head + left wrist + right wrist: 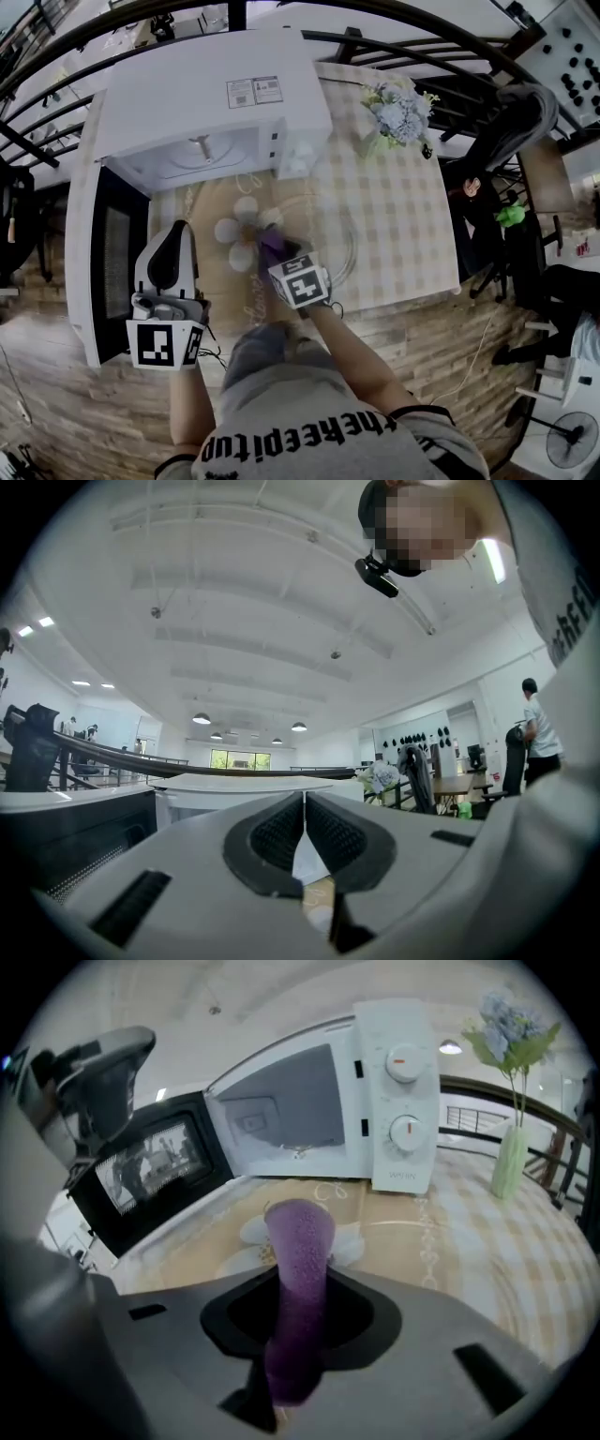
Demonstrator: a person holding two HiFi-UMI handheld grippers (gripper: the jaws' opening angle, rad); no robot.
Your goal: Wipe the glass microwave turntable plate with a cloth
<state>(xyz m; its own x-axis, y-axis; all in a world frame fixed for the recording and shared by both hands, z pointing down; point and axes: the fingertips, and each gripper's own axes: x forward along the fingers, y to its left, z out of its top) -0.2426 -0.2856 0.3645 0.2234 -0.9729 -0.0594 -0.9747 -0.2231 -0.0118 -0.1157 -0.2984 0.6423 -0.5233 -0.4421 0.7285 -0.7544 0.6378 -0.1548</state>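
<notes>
Clamping the purple cloth [300,1241], the right gripper [298,1321] holds it over the glass turntable plate [328,225], at the open microwave's [211,94] five o'clock. The left gripper [305,832], jaws together, hangs at the plate's eight o'clock.

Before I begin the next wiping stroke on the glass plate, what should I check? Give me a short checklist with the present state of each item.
1. Purple cloth gripped in the jaws of the right gripper: ok.
2. Glass plate out of the microwave and lying on the table: ok.
3. Cloth touching the plate: cannot tell; the head view is blurred there.
4. Left gripper steadying the plate: not ok; its jaws are shut on nothing, off to the plate's left.
5. Vase of flowers apart from the plate: ok.
</notes>
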